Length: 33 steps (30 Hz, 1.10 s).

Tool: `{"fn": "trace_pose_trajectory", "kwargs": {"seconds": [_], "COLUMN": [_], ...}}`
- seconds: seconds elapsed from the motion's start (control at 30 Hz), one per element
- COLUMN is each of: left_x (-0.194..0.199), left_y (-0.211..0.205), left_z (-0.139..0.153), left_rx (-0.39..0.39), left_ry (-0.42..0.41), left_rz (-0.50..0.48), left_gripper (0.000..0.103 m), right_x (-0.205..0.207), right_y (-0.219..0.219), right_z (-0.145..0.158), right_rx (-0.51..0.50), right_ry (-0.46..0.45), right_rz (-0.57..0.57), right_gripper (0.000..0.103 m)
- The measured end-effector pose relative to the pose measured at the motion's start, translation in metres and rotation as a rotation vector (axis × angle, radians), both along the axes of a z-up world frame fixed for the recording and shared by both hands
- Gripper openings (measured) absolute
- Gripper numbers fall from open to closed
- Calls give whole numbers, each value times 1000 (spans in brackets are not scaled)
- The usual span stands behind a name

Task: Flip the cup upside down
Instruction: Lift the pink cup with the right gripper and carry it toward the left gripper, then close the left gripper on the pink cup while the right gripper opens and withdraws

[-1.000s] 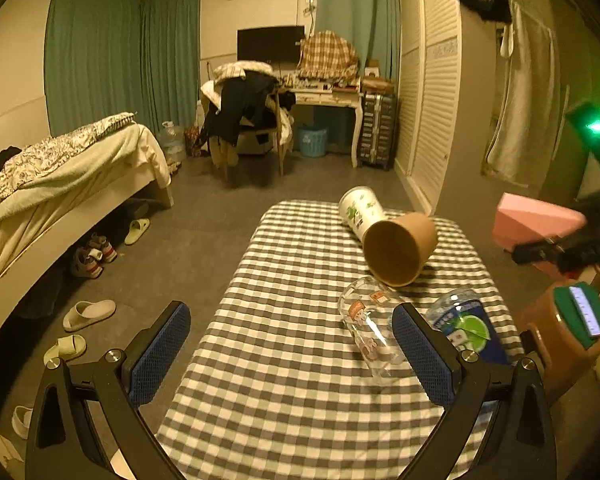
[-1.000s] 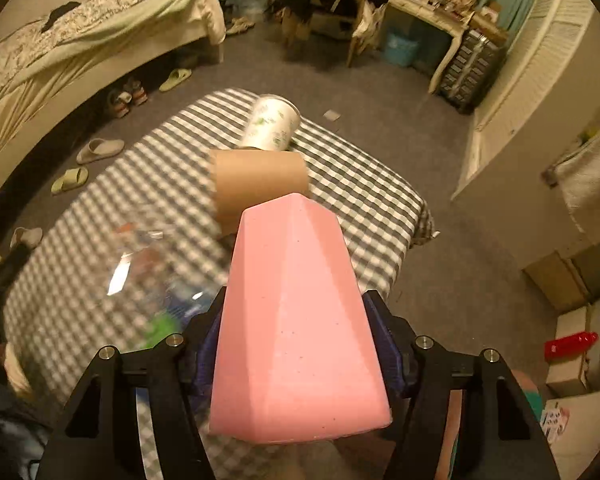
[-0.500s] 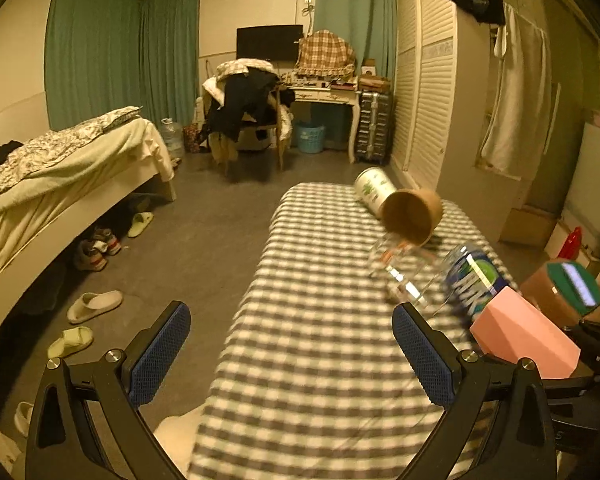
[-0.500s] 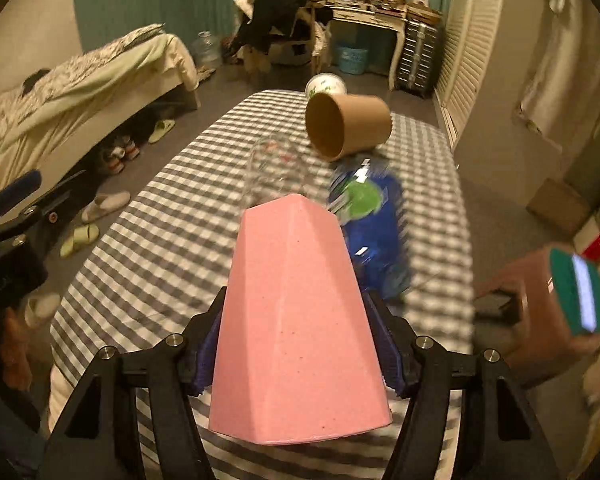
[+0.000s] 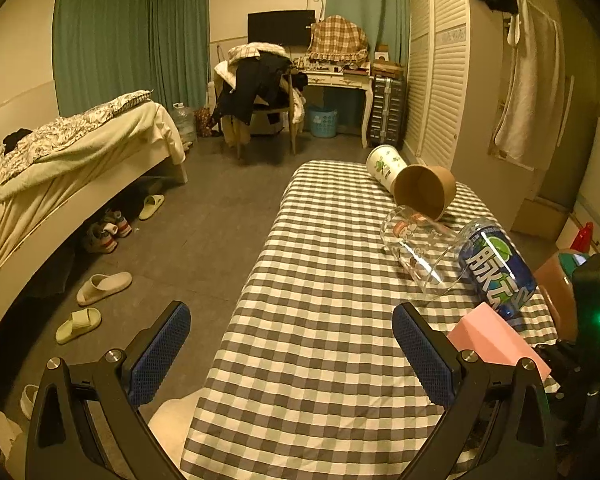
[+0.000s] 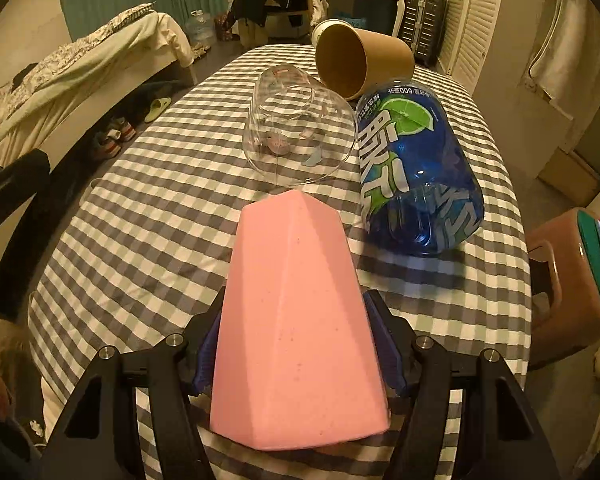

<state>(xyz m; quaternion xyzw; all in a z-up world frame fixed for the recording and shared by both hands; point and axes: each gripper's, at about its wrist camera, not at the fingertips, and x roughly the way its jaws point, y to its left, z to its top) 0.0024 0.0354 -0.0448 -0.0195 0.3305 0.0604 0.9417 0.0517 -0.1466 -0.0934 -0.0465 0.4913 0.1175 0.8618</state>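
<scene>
On my table the glass cup lay on its side just left of the bottle. Behind them lay the paper cup, another cup behind it. The bed stood left.

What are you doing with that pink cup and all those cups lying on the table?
A person holds a gripper in each hand. The right gripper is shut on the pink cup, held above the checkered table. The left gripper is open and holds nothing. On the table, a clear glass cup, a blue cup, a brown paper cup and a white paper cup all lie on their sides.
</scene>
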Motion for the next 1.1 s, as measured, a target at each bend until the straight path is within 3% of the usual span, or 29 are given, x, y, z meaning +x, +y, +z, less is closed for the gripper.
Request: {"fn": "trace_pose_trajectory", "kwargs": {"seconds": [0.17, 0.27, 0.47, 0.77, 0.9, 1.1], "left_x": [2, 2, 5, 18, 39, 77], "left_y": [-8, -12, -34, -88, -118, -135], "left_z": [0, 1, 2, 11, 6, -18], "left_rx": [35, 48, 74, 17, 9, -12], "left_ry": [8, 13, 40, 126, 236, 478], "left_rz": [3, 4, -55, -187, -269, -339], "left_gripper": [103, 103, 103, 103, 103, 103], "right_x": [2, -4, -22, -47, -46, -40], "right_y": [-6, -13, -46, -114, -142, -159], "right_z": [2, 15, 56, 77, 70, 47], "right_rx": [39, 73, 101, -34, -6, 52], "right_ry": [-2, -32, -112, -210, -207, -172], "right_rz": [-5, -14, -45, -200, -214, -210], "right_gripper": [64, 84, 87, 90, 90, 90]}}
